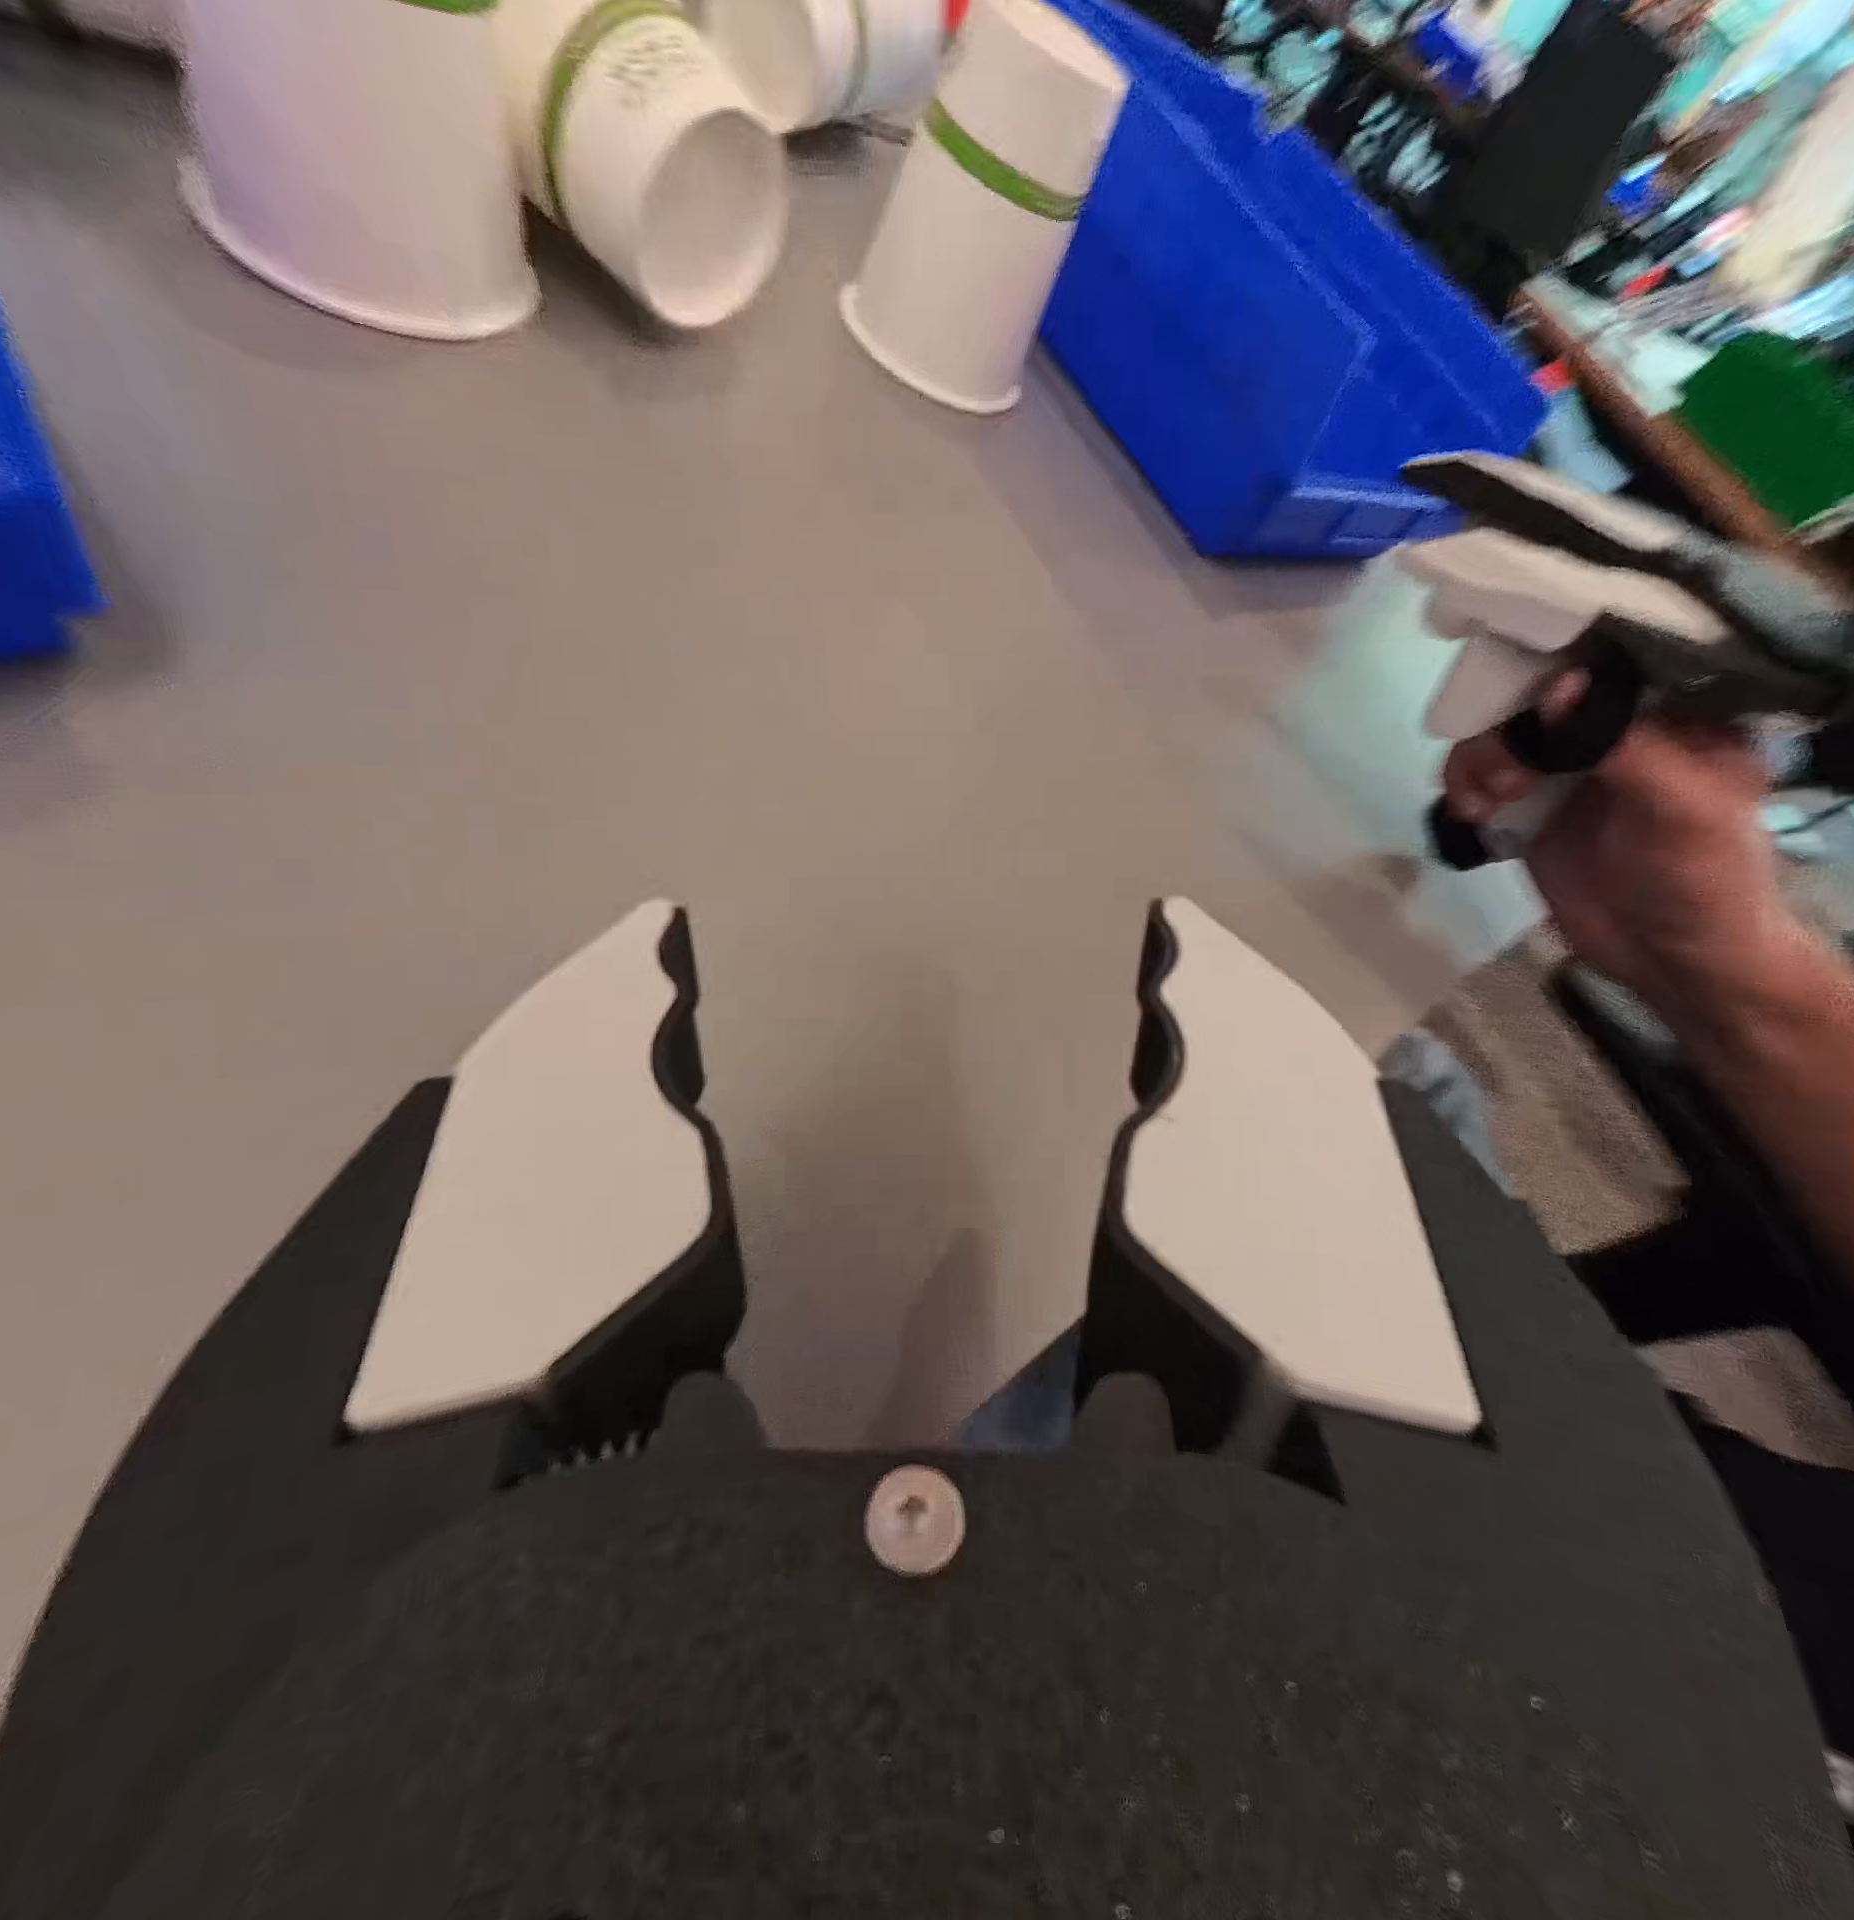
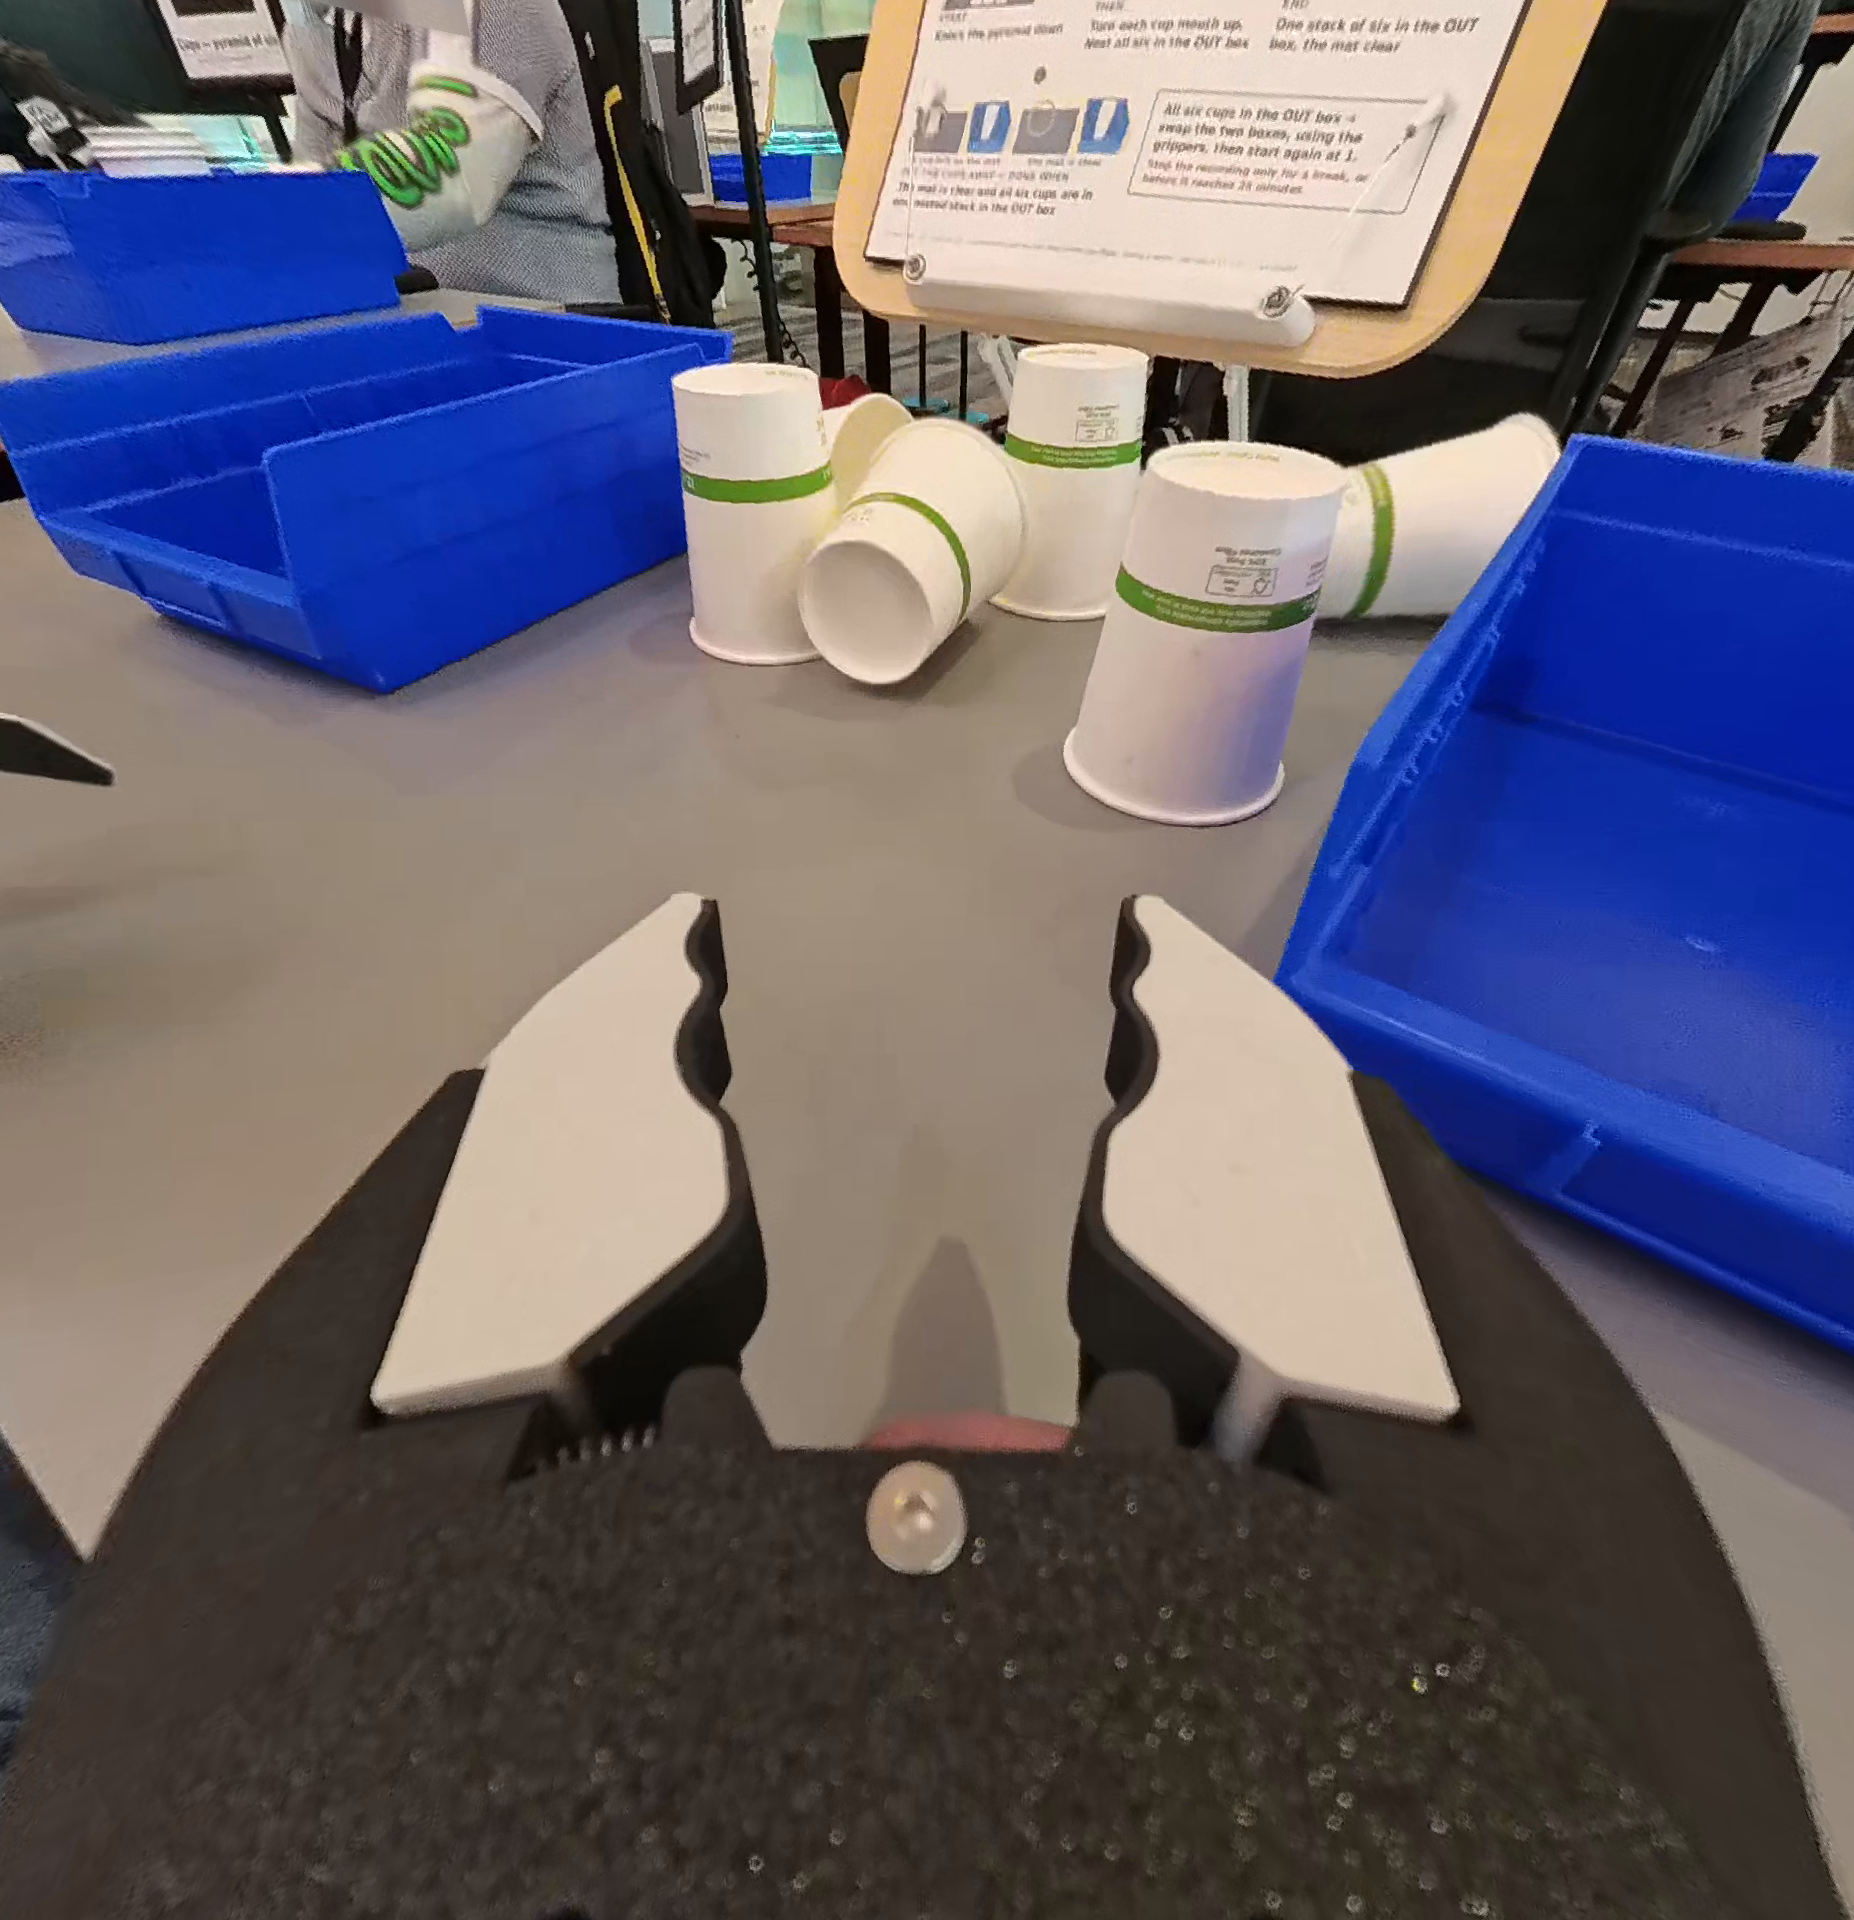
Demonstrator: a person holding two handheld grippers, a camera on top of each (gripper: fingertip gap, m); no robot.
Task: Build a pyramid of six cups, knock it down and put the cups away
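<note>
Six white paper cups with green bands are being shown scattered on the grey surface (image 2: 487, 883). Three are standing mouth-down with long axes vertical: one nearest (image 2: 1198, 634), one left (image 2: 751, 509), one behind (image 2: 1074, 478). Three are lying tipped: one (image 2: 902, 556) with its mouth facing the camera, one (image 2: 861, 426) behind it, one (image 2: 1442, 520) pointing sideways. Two blue bins, left (image 2: 362, 488) and right (image 2: 1629, 831), are flanking them. The left claw (image 1: 918, 925) and right claw (image 2: 918, 914) are being held released, empty.

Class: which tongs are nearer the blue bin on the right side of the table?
Right. The right tongs hover open just beside the blue bin; the left tongs sit farther back, mid-table.
</note>
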